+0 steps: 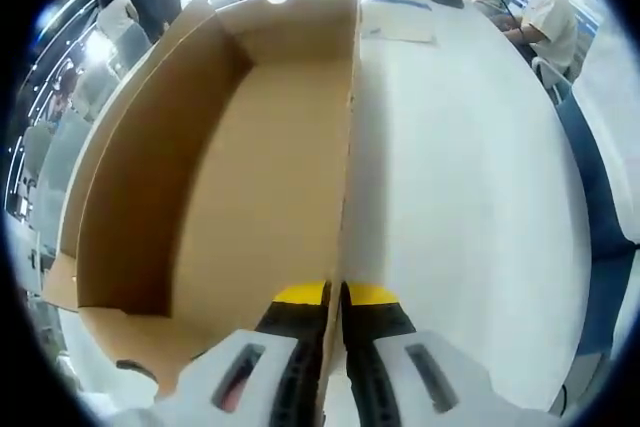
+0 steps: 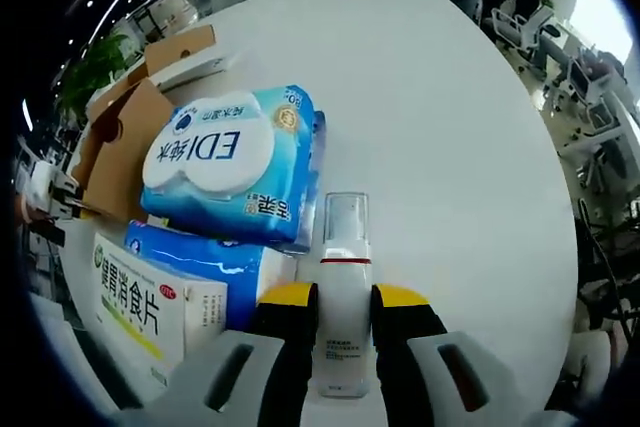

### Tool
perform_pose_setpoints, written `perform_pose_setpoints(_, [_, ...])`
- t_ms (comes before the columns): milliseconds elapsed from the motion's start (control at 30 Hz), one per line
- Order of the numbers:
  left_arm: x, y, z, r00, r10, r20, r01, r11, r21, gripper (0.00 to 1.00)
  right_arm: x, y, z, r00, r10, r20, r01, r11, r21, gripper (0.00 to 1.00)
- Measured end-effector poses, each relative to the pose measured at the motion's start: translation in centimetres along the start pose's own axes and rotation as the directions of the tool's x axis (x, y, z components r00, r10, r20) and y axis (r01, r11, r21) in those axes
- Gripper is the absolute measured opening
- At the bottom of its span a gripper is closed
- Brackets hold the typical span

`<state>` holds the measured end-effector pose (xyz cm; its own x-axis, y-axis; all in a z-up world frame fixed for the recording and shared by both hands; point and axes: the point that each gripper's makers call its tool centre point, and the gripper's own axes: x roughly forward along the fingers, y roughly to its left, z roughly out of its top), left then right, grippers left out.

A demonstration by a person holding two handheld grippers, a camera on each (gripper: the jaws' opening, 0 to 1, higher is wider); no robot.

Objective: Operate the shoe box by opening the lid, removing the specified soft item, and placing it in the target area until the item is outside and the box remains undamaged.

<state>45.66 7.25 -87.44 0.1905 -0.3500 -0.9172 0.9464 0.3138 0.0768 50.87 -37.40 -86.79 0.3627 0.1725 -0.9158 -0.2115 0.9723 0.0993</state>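
Left gripper view: left hand-held gripper (image 1: 333,299) clamped on shoe box (image 1: 240,177) side wall, interior seen bare | Right gripper view: right hand-held gripper (image 2: 342,299) clamped on white bottle (image 2: 342,287), beside blue soft pack (image 2: 235,162) on bench (image 2: 450,127) | Advice: wall grip to be kept light, cardboard not bent; bottle to be lowered upright.

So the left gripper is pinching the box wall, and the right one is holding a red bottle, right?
Almost. The left gripper does pinch the box wall. But in the right gripper view, the bottle between the right gripper's jaws is white with a clear cap, not red; only a thin red band circles its neck.
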Motion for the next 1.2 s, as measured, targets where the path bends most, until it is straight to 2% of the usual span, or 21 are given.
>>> perform_pose_setpoints(433, [0.0,0.1,0.0,1.000,0.001,0.000,-0.001,1.000,0.003,0.04,0.2,0.0,-0.2,1.000,-0.004,0.007,0.004,1.000,-0.002,0.21])
perform_pose_setpoints(567, [0.2,0.4,-0.3,1.000,0.000,0.001,0.000,1.000,0.004,0.04,0.1,-0.5,0.3,0.999,-0.019,0.029,0.019,1.000,0.001,0.26])
perform_pose_setpoints(667, [0.2,0.2,-0.2,1.000,0.000,0.002,0.000,1.000,0.003,0.04,-0.5,-0.3,0.0,0.999,-0.017,0.027,0.017,1.000,-0.002,0.26])
perform_pose_setpoints(767, [0.1,0.0,-0.1,1.000,0.001,0.001,-0.001,1.000,0.001,0.04,-1.2,-0.4,0.0,0.998,-0.022,0.051,0.021,1.000,0.002,0.24])
perform_pose_setpoints(1000, [0.0,0.2,-0.2,1.000,-0.001,0.003,0.001,1.000,0.007,0.04,-1.0,-0.3,-0.1,0.998,-0.011,0.059,0.010,1.000,0.011,0.18])
perform_pose_setpoints(1200, [0.0,0.0,0.0,1.000,0.003,0.002,-0.003,1.000,0.006,0.04,-1.3,-0.2,-0.1,0.998,-0.008,0.056,0.008,1.000,0.008,0.18])
